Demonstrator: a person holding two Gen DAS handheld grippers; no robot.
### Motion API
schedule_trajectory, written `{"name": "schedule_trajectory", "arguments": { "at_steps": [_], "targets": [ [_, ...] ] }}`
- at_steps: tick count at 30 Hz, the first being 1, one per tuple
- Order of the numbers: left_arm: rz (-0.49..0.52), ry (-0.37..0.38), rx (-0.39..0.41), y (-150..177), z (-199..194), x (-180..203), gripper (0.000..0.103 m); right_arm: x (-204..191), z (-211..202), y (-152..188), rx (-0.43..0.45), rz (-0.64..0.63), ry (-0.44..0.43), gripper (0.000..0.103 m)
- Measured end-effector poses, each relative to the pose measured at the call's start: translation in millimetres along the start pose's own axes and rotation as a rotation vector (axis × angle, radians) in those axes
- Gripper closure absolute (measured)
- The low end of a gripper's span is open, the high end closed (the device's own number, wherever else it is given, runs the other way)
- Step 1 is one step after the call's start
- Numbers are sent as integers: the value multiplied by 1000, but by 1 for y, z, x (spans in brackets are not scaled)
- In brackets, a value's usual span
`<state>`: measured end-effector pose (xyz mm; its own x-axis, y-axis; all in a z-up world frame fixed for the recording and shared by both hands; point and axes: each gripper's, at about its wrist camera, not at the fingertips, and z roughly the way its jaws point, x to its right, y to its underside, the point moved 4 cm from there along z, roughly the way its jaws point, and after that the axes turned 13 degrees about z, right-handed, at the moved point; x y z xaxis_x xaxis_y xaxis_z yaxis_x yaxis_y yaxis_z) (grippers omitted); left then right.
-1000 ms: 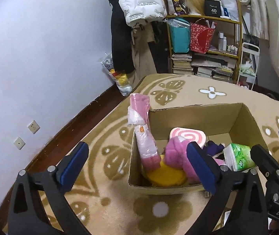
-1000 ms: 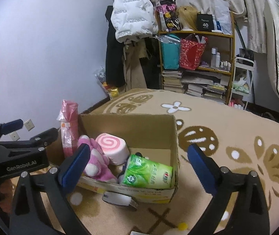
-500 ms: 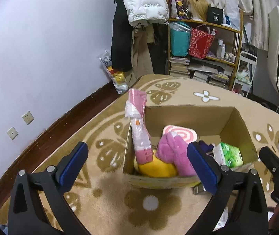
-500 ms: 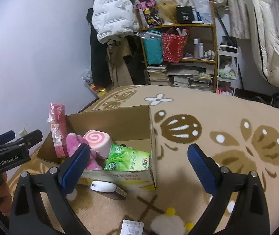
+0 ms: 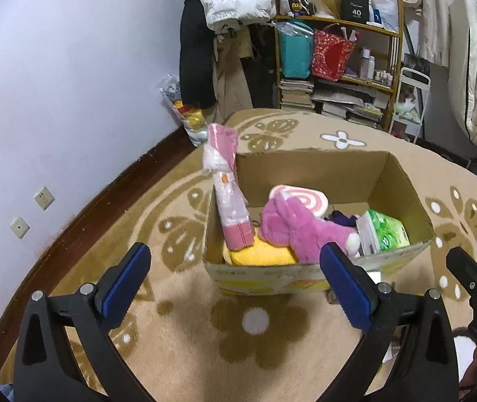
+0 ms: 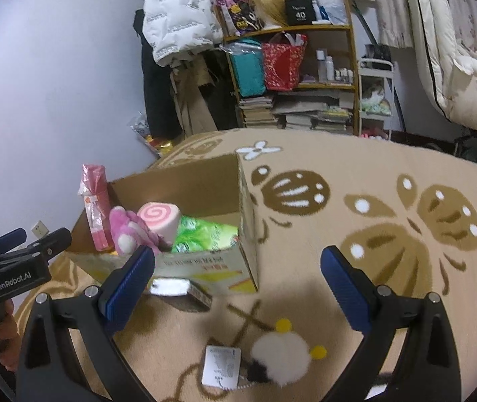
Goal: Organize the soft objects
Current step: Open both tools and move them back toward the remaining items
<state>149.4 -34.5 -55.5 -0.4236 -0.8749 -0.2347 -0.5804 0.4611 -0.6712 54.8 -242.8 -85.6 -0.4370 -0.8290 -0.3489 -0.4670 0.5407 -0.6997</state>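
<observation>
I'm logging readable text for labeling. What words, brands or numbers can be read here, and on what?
"GenRobot.AI": on the left tongs body.
"40": on the black box atop the shelf.
"DAS", cut off: on the right tongs body.
Unreadable: print on the cardboard box front, white jacket, green tissue pack, white tag.

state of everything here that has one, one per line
left claw: open, empty
right claw: open, empty
cardboard box: open on top, sitting on the rug
pink wrapped roll: standing on end, leaning in the box corner
pink plush: lying in the box
green tissue pack: lying in the box
white fluffy toy: on the rug, outside the box
</observation>
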Motion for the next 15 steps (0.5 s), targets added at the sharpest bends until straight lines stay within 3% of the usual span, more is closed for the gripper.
{"name": "schedule_trajectory", "arguments": {
  "at_steps": [9, 15],
  "targets": [
    [63, 22, -31, 12, 4, 16, 3, 15, 2, 10, -71, 37, 26, 0],
    [73, 84, -62, 19, 11, 27, 3, 24, 10, 21, -131, 48, 72, 0]
  ]
}}
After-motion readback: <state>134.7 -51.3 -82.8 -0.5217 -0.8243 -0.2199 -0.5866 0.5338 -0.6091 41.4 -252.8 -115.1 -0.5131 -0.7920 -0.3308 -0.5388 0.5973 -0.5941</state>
